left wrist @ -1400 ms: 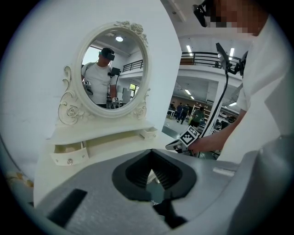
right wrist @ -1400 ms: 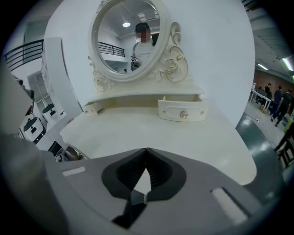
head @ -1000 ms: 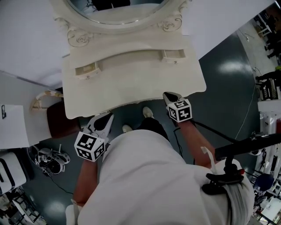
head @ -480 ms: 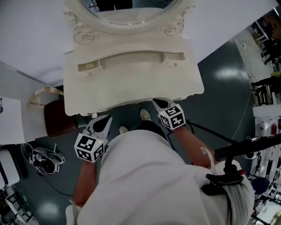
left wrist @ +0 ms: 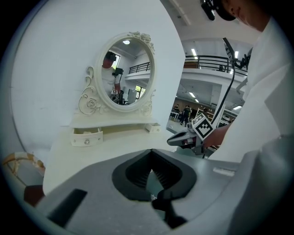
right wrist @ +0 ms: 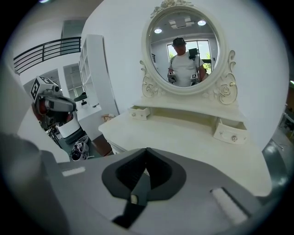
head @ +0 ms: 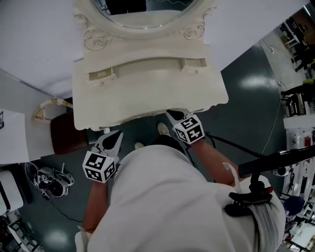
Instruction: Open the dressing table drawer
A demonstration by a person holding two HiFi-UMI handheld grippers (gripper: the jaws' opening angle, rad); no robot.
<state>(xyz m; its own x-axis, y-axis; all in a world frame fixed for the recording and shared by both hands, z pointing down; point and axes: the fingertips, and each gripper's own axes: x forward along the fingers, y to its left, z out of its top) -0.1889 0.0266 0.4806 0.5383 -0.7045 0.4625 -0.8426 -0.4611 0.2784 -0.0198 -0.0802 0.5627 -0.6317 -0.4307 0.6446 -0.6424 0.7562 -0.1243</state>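
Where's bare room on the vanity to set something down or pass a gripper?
Free: tabletop between its front edge and the shelf, nothing on it. Crowded: front edge, where the left gripper and right gripper hover close; back strip, taken by the shelf's left drawer, right drawer and the mirror.

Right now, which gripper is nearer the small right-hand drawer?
Right: right gripper at the edge of the table facing the drawer; left gripper toward the opposite side.
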